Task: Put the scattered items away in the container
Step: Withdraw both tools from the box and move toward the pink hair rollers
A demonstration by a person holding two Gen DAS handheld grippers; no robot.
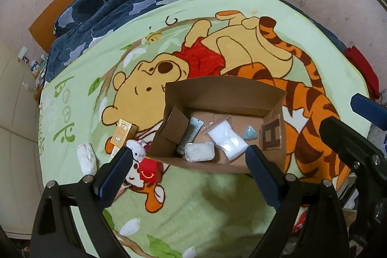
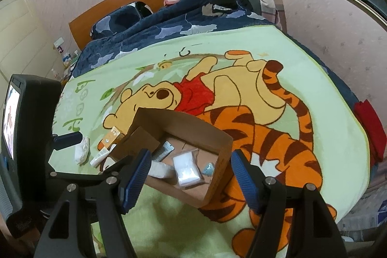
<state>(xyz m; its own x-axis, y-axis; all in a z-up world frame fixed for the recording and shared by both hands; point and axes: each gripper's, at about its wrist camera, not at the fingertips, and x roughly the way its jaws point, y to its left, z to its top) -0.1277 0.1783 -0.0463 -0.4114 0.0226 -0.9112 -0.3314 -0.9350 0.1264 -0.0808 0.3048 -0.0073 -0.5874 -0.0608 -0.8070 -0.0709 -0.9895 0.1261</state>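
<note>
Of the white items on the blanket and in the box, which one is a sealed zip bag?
The clear zip bag of white filling, lying mid-box inside the cardboard box. The white pouch beside it is quilted, and the white cloth lies outside on the blanket.

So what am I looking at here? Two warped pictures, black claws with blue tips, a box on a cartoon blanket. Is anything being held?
Each picture comes from a fisheye camera on a hand-held gripper, looking along its fingers. The left gripper and right gripper are both open and empty. On the blanket stands a cardboard box already holding a white pouch, a tube and other small items. Still outside: an orange carton, a plush toy and a white bundle.
</note>
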